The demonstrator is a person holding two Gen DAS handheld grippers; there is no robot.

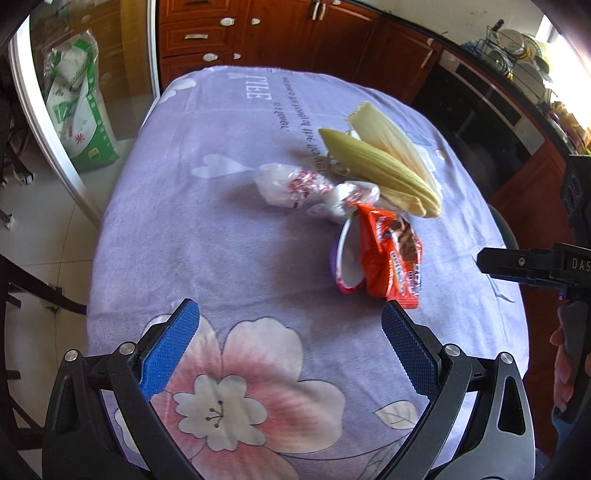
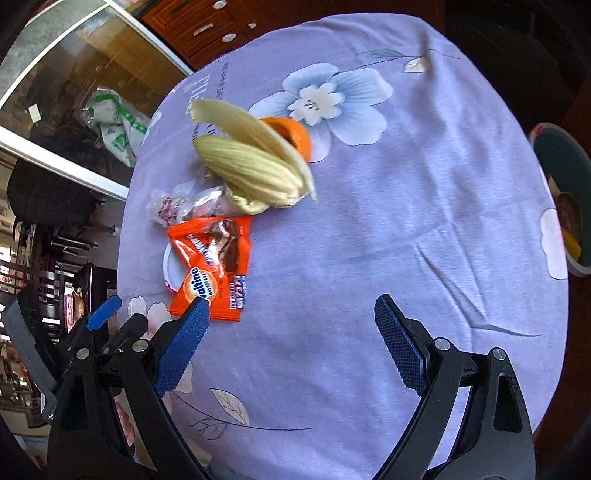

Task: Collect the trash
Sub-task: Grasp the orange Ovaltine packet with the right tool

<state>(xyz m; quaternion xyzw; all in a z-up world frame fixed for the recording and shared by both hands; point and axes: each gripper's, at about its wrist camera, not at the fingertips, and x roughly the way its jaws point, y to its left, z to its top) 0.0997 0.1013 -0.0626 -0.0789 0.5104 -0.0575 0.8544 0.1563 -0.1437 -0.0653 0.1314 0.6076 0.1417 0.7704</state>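
Observation:
Trash lies in a heap on the purple flowered tablecloth [image 1: 207, 258]: pale corn husks [image 1: 384, 166] [image 2: 251, 166], a crumpled clear plastic bag [image 1: 295, 186] [image 2: 173, 206], an orange snack wrapper [image 1: 391, 251] [image 2: 214, 262] lying over a white lid [image 1: 345, 258], and an orange peel [image 2: 295, 134] behind the husks. My left gripper [image 1: 291, 332] is open and empty, short of the heap. My right gripper [image 2: 291, 332] is open and empty, its left fingertip [image 2: 195, 317] at the wrapper's near edge. The right gripper also shows in the left wrist view [image 1: 532, 264].
A bin [image 2: 561, 199] with scraps inside stands off the table's right edge. A green and white sack [image 1: 79, 107] leans by a glass door on the left. Wooden cabinets [image 1: 288, 33] line the far wall, with a dish rack [image 1: 517, 48] at the right.

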